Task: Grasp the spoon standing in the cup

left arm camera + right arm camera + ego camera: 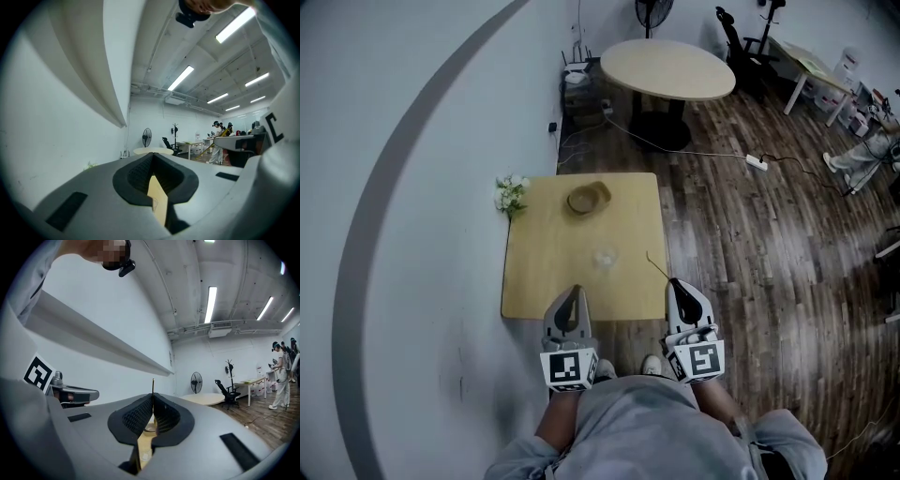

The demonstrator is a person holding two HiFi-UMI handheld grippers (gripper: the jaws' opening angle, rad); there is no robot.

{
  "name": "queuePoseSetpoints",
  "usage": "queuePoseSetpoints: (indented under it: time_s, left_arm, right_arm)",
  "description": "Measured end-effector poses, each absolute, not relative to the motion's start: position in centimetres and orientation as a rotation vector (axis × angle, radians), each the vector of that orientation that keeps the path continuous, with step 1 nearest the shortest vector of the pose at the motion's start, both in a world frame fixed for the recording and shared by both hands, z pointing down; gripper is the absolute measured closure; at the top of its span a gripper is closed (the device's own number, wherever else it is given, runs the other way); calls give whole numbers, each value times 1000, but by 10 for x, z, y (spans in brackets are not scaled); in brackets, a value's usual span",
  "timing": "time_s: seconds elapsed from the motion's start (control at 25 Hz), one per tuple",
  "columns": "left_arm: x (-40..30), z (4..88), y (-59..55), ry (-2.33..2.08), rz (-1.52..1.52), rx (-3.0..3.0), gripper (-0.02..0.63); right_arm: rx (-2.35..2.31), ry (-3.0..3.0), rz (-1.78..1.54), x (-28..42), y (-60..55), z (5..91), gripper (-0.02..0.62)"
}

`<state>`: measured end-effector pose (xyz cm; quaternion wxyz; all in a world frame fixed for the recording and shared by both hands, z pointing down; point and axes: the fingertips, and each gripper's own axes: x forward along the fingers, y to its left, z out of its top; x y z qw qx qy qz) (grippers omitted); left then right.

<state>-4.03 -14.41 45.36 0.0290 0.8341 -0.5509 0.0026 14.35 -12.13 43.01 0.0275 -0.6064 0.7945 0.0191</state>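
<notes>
two closed claws: right claw [672, 280] pinches the spoon [654, 265] right of the cup [606, 258], left claw [573, 290] empty; grasp seems done, next lift clear.

**Thin spoon [655, 266] clamped in the right gripper [673, 281], clear cup [606, 258] standing apart**

The slim dark spoon, pinched at one end, slants up over the near right edge of the light wooden table [534, 272]. The small cup stands upright on the table to its left, not touching it.
</notes>
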Motion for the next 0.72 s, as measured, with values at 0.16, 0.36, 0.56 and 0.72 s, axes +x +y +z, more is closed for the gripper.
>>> queuePoseSetpoints:
  time_s: [0.16,0.36,0.56,0.72]
  left_arm:
    - [-28,453,-140,-1688,33,2587,604]
    - [-27,451,-142,-1707,36,2581,604]
    - [-29,450,-144,-1726,35,2573,604]
    - [-32,450,-145,-1728,41,2572,604]
  right_arm:
    - [-1858,2451,63,152,-124,427,594]
    - [-1827,2473,72,150,-129,425,594]
    - [-1798,2498,78,144,-132,424,594]
    - [-1785,2513,89,140,-135,424,594]
